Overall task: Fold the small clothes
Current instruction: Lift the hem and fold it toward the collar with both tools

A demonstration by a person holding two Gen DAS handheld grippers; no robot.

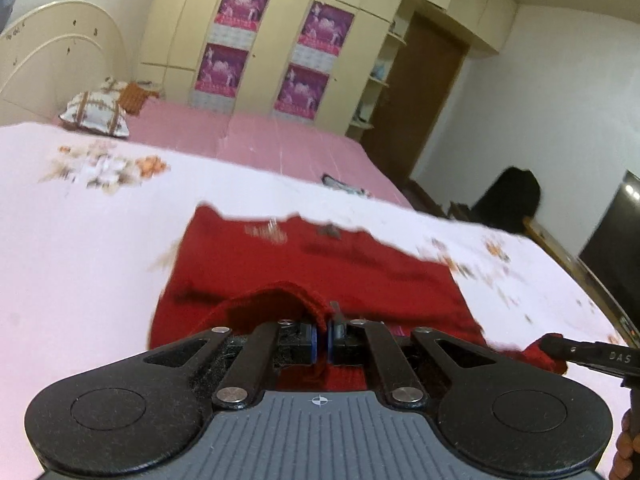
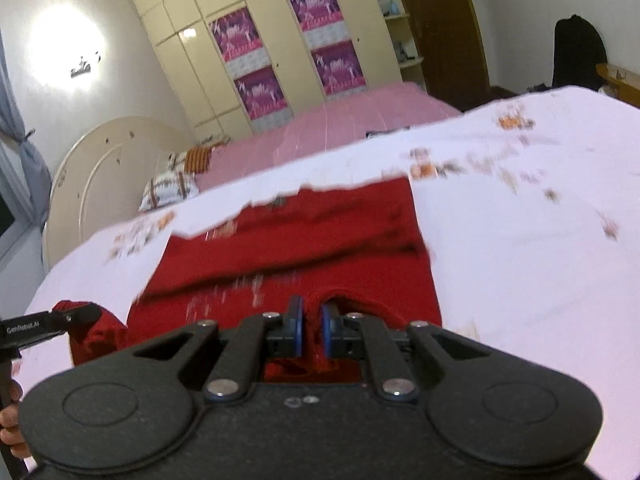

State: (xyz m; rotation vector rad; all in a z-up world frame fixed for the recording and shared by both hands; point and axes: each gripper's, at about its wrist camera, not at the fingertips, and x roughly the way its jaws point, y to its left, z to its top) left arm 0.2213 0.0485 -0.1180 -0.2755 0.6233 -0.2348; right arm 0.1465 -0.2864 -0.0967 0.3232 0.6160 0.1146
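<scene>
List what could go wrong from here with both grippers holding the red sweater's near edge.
1. The left gripper pinches only a thin ridge of the red sweater; the knit may slip out mid-fold.
2. The right gripper also holds little cloth, so one corner could drop and skew the fold.
3. The sweater lies on a loose white floral sheet, which may drag and wrinkle along with it.

red knit garment [image 1: 320, 264], white floral sheet [image 1: 80, 220], pink bedspread [image 1: 280, 144], purple posters [image 1: 242, 0]
</scene>
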